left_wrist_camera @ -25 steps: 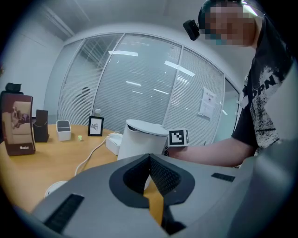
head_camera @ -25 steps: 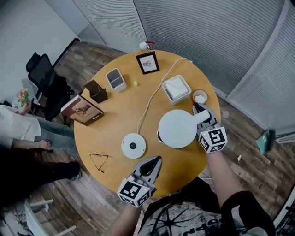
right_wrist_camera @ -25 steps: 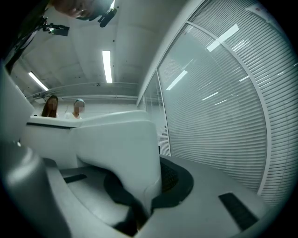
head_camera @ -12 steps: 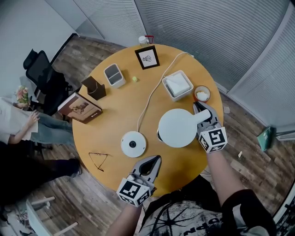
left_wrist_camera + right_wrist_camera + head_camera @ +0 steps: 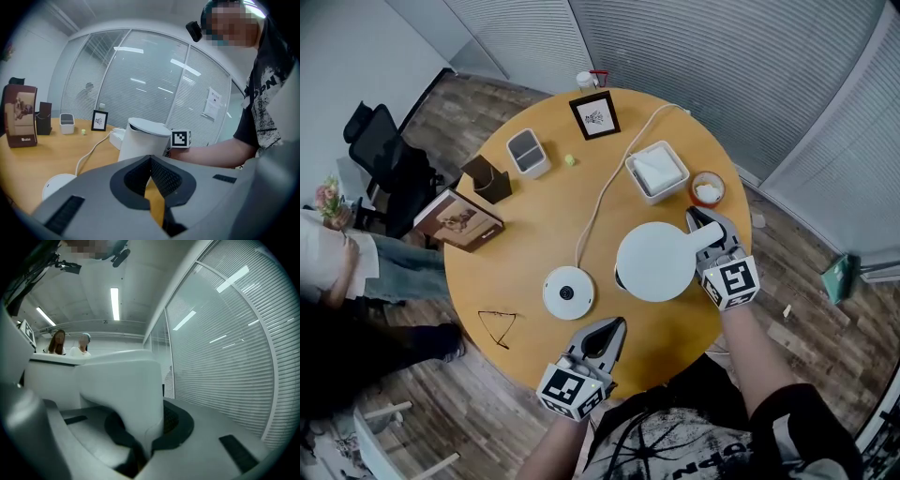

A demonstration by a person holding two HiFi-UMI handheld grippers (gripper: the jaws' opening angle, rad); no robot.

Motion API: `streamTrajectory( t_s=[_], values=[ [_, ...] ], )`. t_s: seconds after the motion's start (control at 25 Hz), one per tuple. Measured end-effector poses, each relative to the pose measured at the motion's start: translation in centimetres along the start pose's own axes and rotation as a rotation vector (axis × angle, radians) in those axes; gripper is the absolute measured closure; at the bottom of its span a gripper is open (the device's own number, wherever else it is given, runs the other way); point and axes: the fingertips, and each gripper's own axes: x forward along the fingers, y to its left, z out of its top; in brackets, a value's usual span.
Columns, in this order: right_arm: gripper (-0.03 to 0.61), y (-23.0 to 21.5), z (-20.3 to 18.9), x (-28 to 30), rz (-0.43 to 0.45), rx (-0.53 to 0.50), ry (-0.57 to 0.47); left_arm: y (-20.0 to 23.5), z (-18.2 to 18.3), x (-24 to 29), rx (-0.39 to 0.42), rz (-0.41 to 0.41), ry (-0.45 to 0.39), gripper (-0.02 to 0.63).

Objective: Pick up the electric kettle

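Note:
The white electric kettle point(image 5: 654, 261) is over the right half of the round wooden table point(image 5: 534, 234), apart from its round white base point(image 5: 568, 292) and cord. My right gripper point(image 5: 705, 228) is shut on the kettle's handle point(image 5: 122, 390), which fills the right gripper view beside the kettle body point(image 5: 51, 380). My left gripper point(image 5: 602, 339) hovers at the near table edge, shut and holding nothing. In the left gripper view the kettle point(image 5: 143, 138) shows beyond the closed jaws, its bottom hidden, so I cannot tell whether it rests on the table.
On the table are a framed picture point(image 5: 594, 114), a white square box point(image 5: 657, 172), a small bowl point(image 5: 707, 188), a grey-white container point(image 5: 528, 152), a dark holder point(image 5: 492, 179), a book point(image 5: 458, 222) and glasses point(image 5: 499, 323). A seated person point(image 5: 328, 262) and an office chair point(image 5: 380, 150) are at left.
Both grippers and the kettle keep their places. The head view has shifted slightly, and the seated person at left has moved an arm.

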Motion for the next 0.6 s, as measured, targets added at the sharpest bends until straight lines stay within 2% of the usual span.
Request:
streamTrajectory(
  t_s=[0.28,0.48,0.6],
  values=[
    [0.544,0.4,-0.2,-0.2,0.029,-0.040,0.041,0.0,0.0,-0.3,0.008,0.013,0.000,0.614],
    [0.437,0.2,-0.8,-0.9,0.031,-0.041,0.079,-0.4,0.0,-0.4,0.011,0.012,-0.001,0.614],
    [0.399,-0.1,-1.1,-1.8,0.030,-0.048,0.098,-0.7,0.1,-0.3,0.016,0.008,-0.004,0.614]
  ],
)
